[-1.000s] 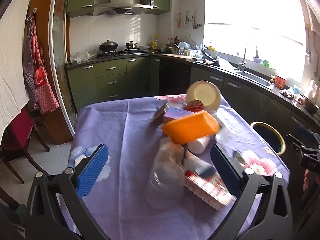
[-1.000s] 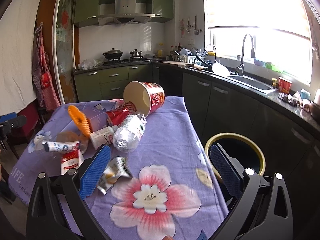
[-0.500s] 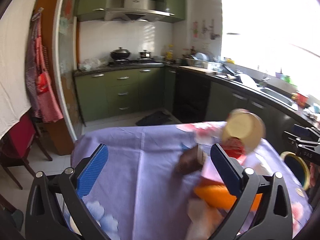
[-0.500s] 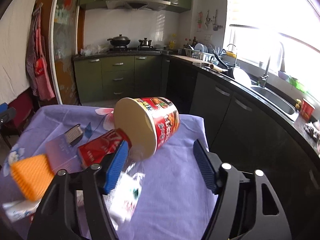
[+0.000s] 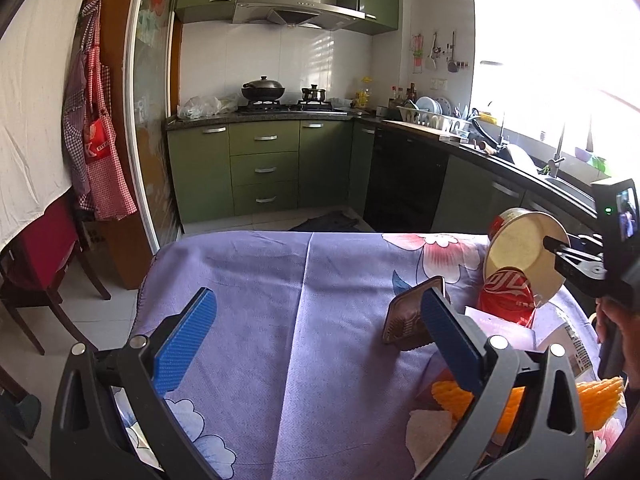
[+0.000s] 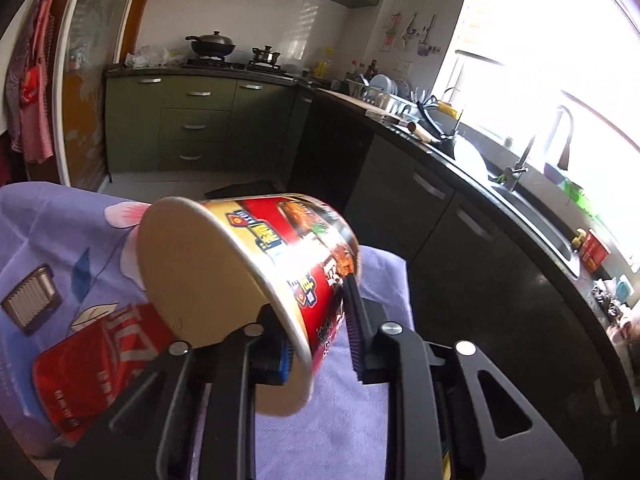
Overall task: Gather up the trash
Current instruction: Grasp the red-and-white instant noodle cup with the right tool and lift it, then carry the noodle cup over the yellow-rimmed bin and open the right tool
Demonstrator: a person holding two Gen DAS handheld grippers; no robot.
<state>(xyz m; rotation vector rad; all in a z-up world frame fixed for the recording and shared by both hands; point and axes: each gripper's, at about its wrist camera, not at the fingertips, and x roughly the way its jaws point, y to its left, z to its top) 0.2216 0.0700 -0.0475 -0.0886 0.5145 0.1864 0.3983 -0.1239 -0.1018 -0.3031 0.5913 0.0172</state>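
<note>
Changes since the earlier frames: the right gripper (image 6: 318, 334) has travelled from beside the yellow-rimmed bin to the instant-noodle cup (image 6: 256, 280), and its jaws have just been closing, with the cup's wall between them. The left gripper (image 5: 316, 342) has swung away from the trash pile toward the bare middle of the tablecloth.

Item 1. Instant-noodle cup, red and gold print, cream interior. Lies on its side near the far right corner of the table, mouth facing left in the right wrist view. One blue pad sits inside the rim, the other presses the printed outer wall: jaws narrow, pinching the rim.

Item 2. Red soda can (image 6: 92, 368), crushed, lying just beside and partly under the cup's mouth.

Item 3. Brown ribbed tray (image 5: 414, 320), small, on the cloth just left of the can; partly behind the left gripper's right pad.

Item 4. Orange foam netting (image 5: 600, 396) at the near right, partly hidden by the left gripper's frame.

Item 5. Purple floral tablecloth (image 5: 280, 280), covering the table.

Item 6. Left gripper: jaws wide apart, nothing between the pads, above the cloth.
</note>
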